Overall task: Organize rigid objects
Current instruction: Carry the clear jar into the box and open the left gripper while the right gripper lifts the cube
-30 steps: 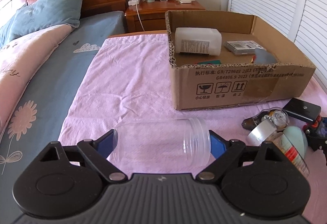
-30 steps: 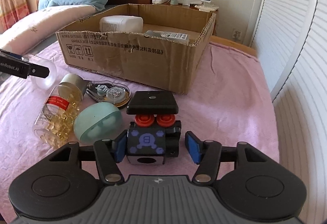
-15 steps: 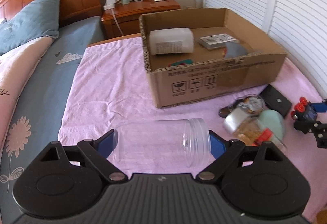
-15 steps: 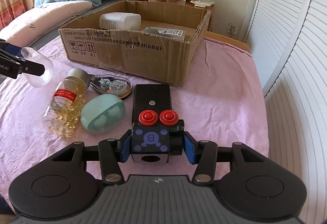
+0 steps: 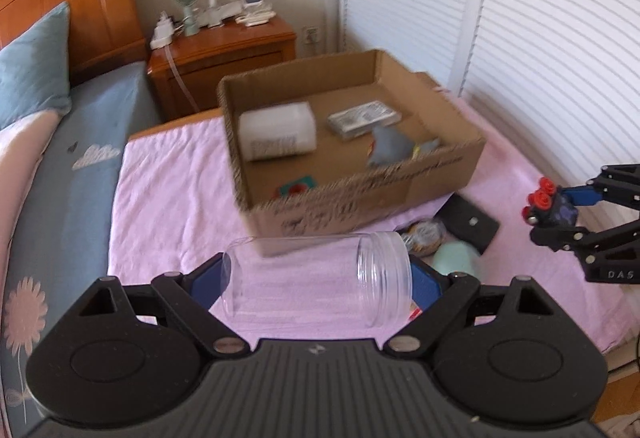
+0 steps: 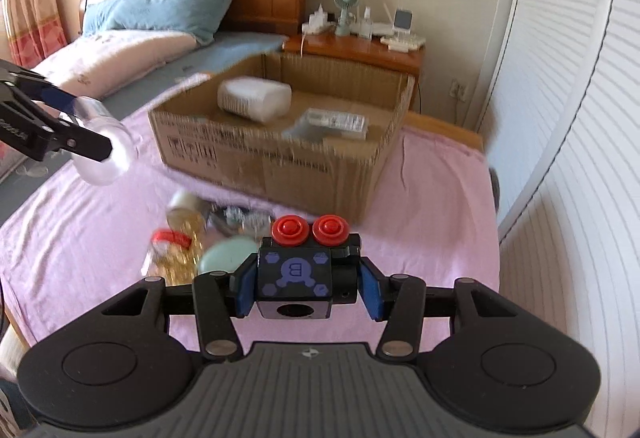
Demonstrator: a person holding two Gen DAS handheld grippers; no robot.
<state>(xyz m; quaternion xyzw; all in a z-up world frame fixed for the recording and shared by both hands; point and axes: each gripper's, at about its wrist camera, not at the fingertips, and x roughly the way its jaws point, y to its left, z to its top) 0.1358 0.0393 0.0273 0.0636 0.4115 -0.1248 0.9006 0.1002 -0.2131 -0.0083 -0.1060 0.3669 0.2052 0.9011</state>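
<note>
Both grippers are loaded and lifted clear of the pink sheet [image 5: 168, 198]. The left gripper [image 5: 320, 278] pinches a clear plastic jar [image 5: 316, 278] end to end, 1 blue pad on its base and 1 behind its open threaded mouth, the jar lying sideways across the jaws. The right gripper [image 6: 306, 288] is pressed tight on a small black block toy [image 6: 306, 278] with 2 red buttons on top, its pads squeezing both flanks.

The cardboard box [image 5: 440, 174] sits just beyond, on the far side of the sheet, already holding a white bottle [image 5: 276, 134], a flat packet [image 5: 362, 118] and a few blurred grey items. On the sheet in front of the box lie a capsule bottle [image 6: 176, 250], a mint-green case [image 6: 224, 254], a round tape dispenser [image 5: 424, 234] and a black plate [image 5: 470, 222].

The risks, as I judge them: the jar is smooth and held only at its ends, so a tilt or a quick swing could let it slip out. Its width may clip the near box wall if it is carried in too low. With both hands heading for 1 box, the grippers could collide above the rim. Dropping the toy from height could make it bounce onto the loose items inside.
</note>
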